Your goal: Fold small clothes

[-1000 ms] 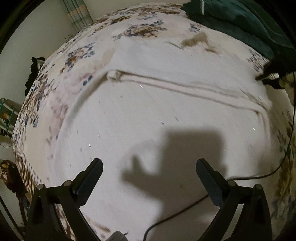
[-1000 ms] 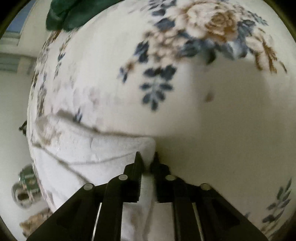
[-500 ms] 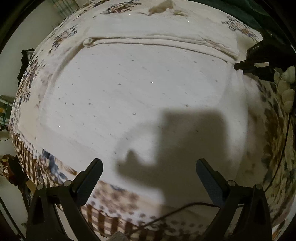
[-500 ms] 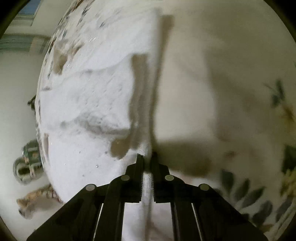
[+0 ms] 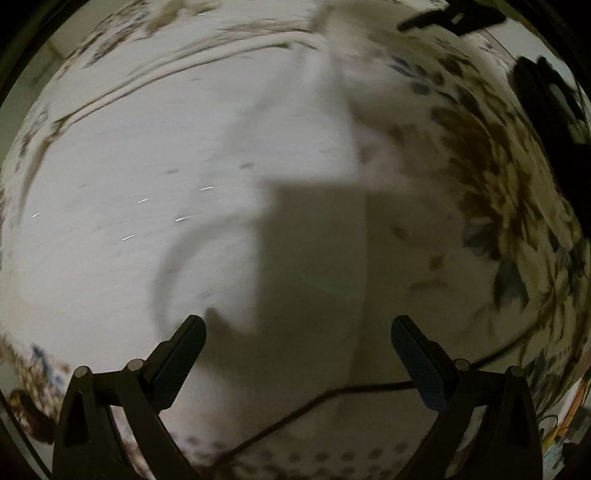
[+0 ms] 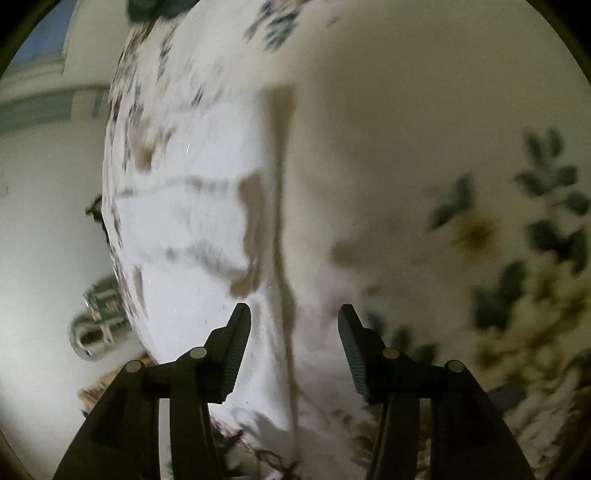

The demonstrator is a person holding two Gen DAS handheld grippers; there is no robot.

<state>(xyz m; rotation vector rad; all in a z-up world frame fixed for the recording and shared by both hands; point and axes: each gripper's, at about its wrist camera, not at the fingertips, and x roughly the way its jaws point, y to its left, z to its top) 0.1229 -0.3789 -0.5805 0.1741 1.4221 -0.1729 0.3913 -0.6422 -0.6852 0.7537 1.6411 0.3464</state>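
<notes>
A white speckled garment [image 5: 184,184] lies spread on a floral bedspread [image 5: 480,192]; the image is blurred by motion. My left gripper [image 5: 297,332] is open and empty just above the garment's right part, its shadow falling on the cloth. My right gripper [image 6: 293,321] is open, jaws apart over the garment's right edge [image 6: 207,236], holding nothing. The right gripper also shows in the left wrist view [image 5: 443,16] at the top.
A thin dark cable [image 5: 332,395] runs across the cloth near my left gripper. A dark green cloth [image 6: 151,7] lies at the far end of the bed. The bed's edge and the floor with a metal object [image 6: 92,332] are at the left.
My right gripper has opened and let go of the garment's edge after pulling it across. My left gripper has swung right over the cloth, still open.
</notes>
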